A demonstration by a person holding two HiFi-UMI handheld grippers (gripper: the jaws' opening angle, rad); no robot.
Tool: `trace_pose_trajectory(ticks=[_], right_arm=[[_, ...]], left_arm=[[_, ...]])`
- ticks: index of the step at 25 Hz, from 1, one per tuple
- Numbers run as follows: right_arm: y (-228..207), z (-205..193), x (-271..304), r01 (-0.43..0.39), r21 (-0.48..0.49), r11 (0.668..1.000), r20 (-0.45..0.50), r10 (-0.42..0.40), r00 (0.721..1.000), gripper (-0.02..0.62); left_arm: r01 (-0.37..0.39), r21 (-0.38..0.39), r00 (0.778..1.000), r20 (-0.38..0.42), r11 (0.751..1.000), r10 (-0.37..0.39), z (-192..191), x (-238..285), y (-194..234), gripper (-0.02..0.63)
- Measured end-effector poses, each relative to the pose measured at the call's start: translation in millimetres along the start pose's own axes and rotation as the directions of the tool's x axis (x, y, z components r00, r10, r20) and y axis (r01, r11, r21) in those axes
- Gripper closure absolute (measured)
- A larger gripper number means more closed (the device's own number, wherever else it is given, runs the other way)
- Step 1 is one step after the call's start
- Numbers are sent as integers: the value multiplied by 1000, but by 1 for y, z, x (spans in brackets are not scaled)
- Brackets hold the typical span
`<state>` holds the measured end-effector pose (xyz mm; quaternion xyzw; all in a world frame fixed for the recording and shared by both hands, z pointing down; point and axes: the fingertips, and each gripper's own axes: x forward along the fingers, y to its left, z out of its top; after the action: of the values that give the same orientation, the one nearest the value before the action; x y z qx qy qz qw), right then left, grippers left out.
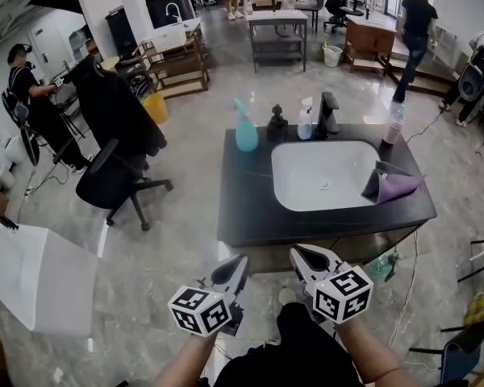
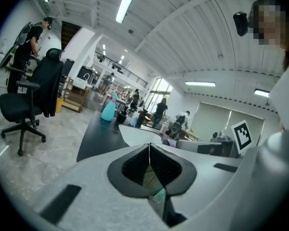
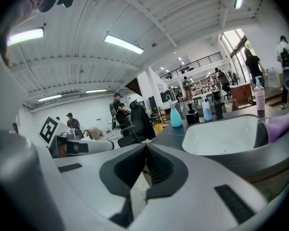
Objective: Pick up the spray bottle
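The spray bottle (image 1: 246,127) is teal with a lighter trigger head. It stands upright at the back left corner of a black counter (image 1: 246,208), left of the white sink (image 1: 327,176). It also shows far ahead in the left gripper view as a small teal spray bottle (image 2: 108,110), and in the right gripper view the spray bottle (image 3: 175,115) is beside the sink. My left gripper (image 1: 240,261) and right gripper (image 1: 300,253) hover side by side just before the counter's near edge, well short of the bottle. Both are shut and hold nothing.
Along the counter's back stand a black pump dispenser (image 1: 277,125), a white bottle (image 1: 306,119), a black faucet (image 1: 327,113) and a pink bottle (image 1: 394,123). A purple cloth (image 1: 391,185) lies at the sink's right. A black office chair (image 1: 117,180) and a white box (image 1: 36,276) are to the left.
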<state>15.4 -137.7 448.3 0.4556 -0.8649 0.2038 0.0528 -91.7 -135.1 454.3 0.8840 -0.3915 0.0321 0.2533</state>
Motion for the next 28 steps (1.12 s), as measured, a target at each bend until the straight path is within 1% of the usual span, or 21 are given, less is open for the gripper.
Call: trace_pose_trajectory(ticks=[3, 7, 11, 14, 17, 28], right_arm=[[-13, 10, 13, -12, -12, 1000, -1, 12, 1000, 588], [-26, 20, 31, -26, -16, 1000, -10, 26, 1000, 588], [-36, 31, 50, -47, -21, 999, -24, 47, 999, 588], [-43, 42, 64, -64, -26, 998, -27, 63, 998, 588], [-52, 51, 77, -82, -30, 996, -30, 81, 996, 588], [-107, 82, 122, -126, -29, 992, -34, 125, 992, 588]], left_arm=[[-8, 6, 1000, 3, 1000, 8, 9, 17, 8, 598], [-22, -5, 1000, 7, 1000, 22, 18, 34, 19, 598], [-41, -24, 999, 12, 999, 42, 29, 48, 31, 598], [-42, -47, 999, 19, 998, 43, 39, 59, 38, 598], [-52, -47, 998, 22, 997, 54, 48, 73, 44, 598], [-95, -65, 995, 32, 993, 97, 77, 134, 69, 597]])
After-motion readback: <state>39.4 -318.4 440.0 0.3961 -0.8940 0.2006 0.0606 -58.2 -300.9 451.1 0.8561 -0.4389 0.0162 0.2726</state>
